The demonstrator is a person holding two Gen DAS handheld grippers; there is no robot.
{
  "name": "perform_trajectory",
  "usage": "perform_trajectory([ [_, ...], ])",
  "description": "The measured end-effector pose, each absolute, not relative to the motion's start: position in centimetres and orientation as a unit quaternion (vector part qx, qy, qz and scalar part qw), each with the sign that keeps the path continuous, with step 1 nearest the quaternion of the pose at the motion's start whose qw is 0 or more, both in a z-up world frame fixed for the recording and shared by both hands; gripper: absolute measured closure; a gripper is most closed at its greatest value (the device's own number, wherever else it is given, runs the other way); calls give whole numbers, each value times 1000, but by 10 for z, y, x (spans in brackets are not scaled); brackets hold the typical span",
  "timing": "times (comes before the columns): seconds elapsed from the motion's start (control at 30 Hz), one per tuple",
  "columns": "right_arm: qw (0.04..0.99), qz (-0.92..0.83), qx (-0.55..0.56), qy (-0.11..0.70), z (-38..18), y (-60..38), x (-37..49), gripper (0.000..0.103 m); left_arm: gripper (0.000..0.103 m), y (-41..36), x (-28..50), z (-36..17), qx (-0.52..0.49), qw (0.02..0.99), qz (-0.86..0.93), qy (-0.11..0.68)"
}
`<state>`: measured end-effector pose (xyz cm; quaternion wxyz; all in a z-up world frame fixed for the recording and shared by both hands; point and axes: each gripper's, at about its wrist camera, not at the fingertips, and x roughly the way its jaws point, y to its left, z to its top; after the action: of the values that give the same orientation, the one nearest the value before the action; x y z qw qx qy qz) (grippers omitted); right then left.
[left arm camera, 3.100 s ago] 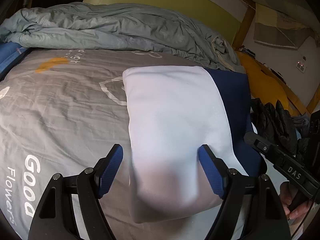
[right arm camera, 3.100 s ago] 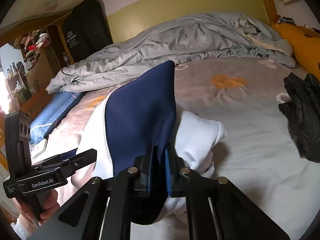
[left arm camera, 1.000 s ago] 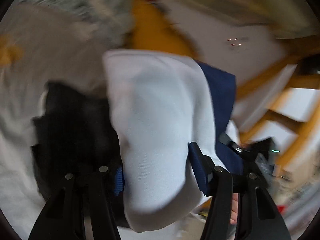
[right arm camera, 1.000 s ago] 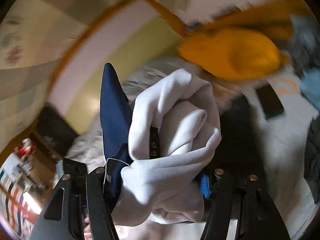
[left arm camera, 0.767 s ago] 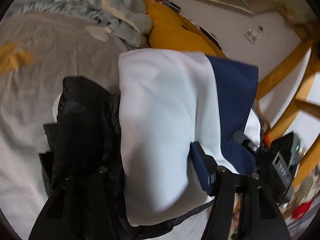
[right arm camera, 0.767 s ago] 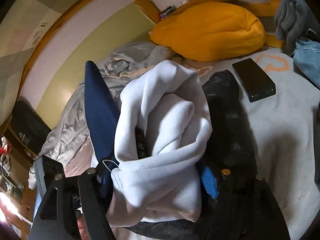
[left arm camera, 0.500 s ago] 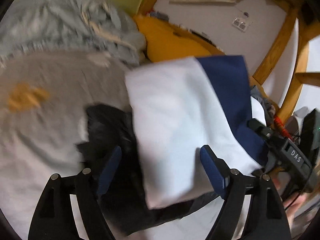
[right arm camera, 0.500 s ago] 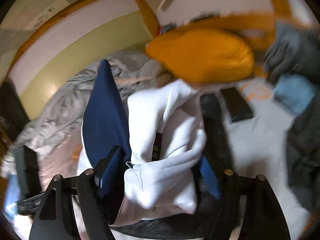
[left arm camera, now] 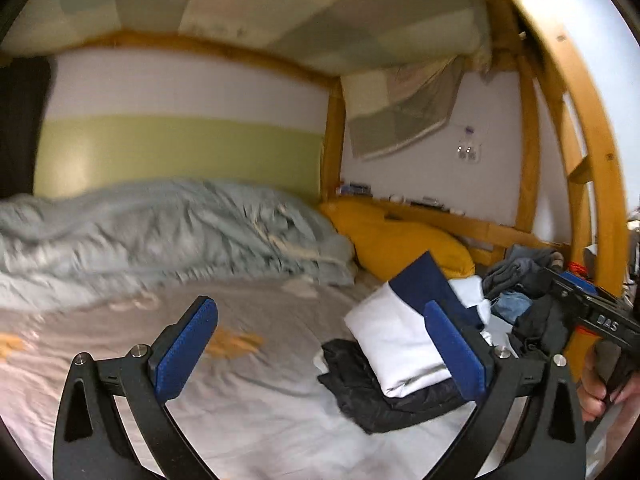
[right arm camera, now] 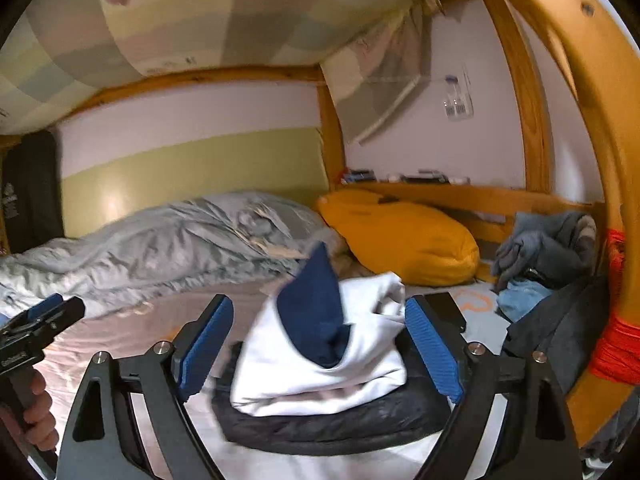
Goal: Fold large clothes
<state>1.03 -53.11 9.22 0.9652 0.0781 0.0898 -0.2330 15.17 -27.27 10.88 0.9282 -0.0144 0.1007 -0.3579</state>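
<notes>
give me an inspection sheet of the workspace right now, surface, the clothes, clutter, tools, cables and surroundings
Surface: grey printed bedsheet, rumpled.
Job's things: folded white and navy garment lying on the folded black garment.
Clutter: grey duvet, yellow pillow, unfolded clothes pile, dark flat object.
Tools: left tool and right tool both open, jaws just opened, pads clear of the cloth.
Cables: nothing seen.
Surroundings: wooden bunk frame, green and white wall.

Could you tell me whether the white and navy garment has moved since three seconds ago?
Yes. It lay on the bare grey sheet; now the garment rests on the black jacket, nearer the yellow pillow, with both grippers open.
</notes>
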Motion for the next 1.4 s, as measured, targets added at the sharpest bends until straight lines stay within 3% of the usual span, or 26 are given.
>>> perform_trajectory([
  [0.07, 969, -225, 76, 74, 105, -508, -1, 2, 0, -249, 136, 121, -19, 934, -346, 86],
  [0.23, 974, -200, 76, 74, 115, -458, -9, 1, 0, -189, 113, 122, -28, 936, -336, 106],
  [0.43, 980, -153, 84, 99, 81, -393, 1, 1, 0, -139, 98, 85, 0, 958, -257, 126],
  [0.67, 981, -116, 83, 129, 45, -346, 42, 1, 0, -84, 108, 32, -57, 967, -191, 157],
  [1.1, 967, -131, -9, 217, -40, -302, 79, 1, 0, -71, 123, -10, -67, 961, -166, 209],
  [1.4, 966, -124, -37, 223, -49, -292, 78, 1, 0, -70, 121, -10, -52, 967, -141, 204],
])
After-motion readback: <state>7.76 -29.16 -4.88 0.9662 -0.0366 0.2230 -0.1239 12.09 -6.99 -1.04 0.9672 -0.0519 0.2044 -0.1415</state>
